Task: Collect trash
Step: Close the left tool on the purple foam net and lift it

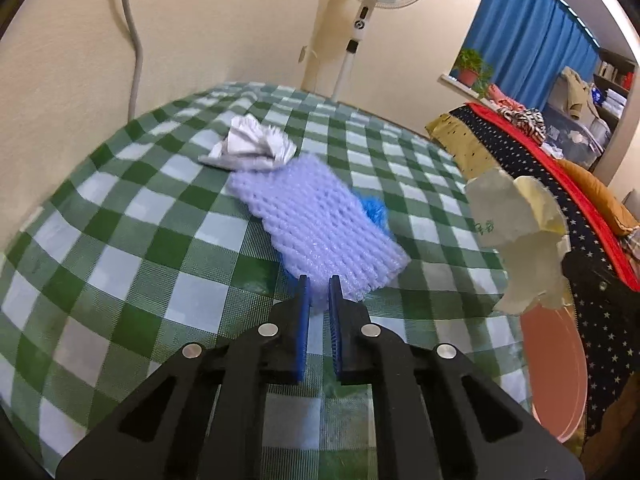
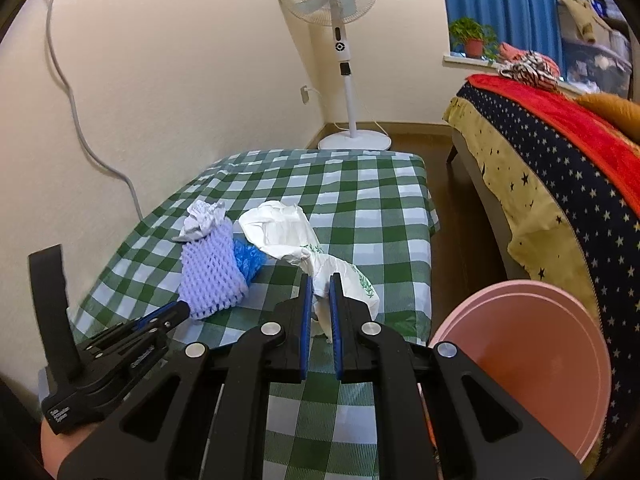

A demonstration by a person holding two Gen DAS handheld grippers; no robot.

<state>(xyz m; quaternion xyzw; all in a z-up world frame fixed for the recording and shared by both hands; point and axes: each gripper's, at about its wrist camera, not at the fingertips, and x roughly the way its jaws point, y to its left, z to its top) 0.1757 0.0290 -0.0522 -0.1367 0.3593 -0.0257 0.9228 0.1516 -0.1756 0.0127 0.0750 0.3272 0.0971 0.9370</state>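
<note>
Trash on the checked counter [image 2: 360, 208] is all light, soft stuff. A lilac foam fruit net [image 1: 316, 224] lies near the middle, its near end between the jaws of the left gripper [image 1: 318, 292], which are clenched on that edge. It should squash and spring back, so a pinch at a corner is enough, though the mesh could tear or slip free. A blue plastic scrap [image 2: 248, 258] is tucked under its right side and may drag along. A crumpled white paper ball [image 1: 252, 146] touches the net's far end. The right gripper [image 2: 320, 292] has its jaws clamped on a white plastic bag [image 2: 280, 228], thin and limp, which trails off over the cloth. A pink basin [image 2: 528, 364] sits just off the counter's right edge, probably the place for the litter. Beyond stand a pedestal fan [image 2: 340, 20] and a bed [image 2: 560, 168], well apart; nothing blocks the way to the basin.
</note>
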